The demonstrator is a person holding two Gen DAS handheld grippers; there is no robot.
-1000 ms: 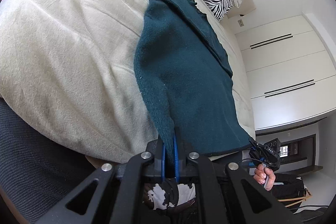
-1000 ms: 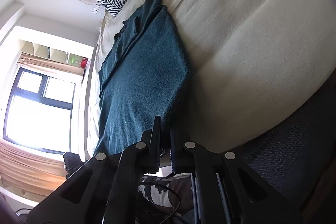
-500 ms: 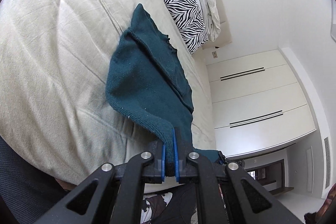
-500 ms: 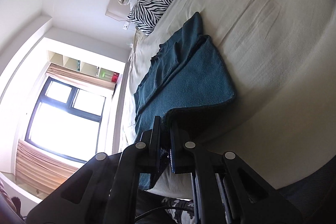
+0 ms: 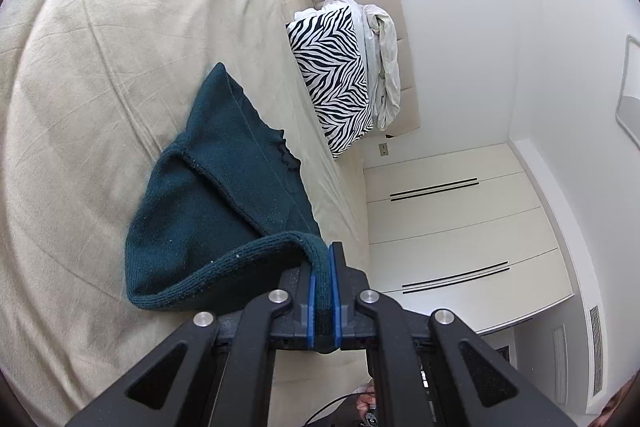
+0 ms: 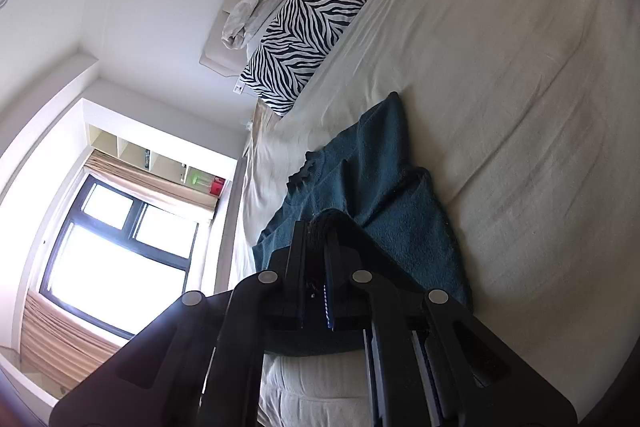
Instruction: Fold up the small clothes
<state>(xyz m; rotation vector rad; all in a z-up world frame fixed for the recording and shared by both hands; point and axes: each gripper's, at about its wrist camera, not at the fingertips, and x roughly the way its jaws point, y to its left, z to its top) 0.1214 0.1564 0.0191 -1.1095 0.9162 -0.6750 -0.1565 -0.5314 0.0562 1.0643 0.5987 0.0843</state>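
With both my left tongs and right tongs clamped on the teal sweater's hem, I'm mid-fold (bottom half lifted over) and next must lay it flat toward the collar.

Both rigs are matte black plastic with chunky angled linkage arms. The left gripper has 4 round silver screw heads across its linkages and bright blue pads lining the inner faces of its 2 fingers. A thin black cable loops below it, next to a bit of the person's hand. The right gripper looks the same: 4 silver screws, a blue pad edge with tiny white dots.
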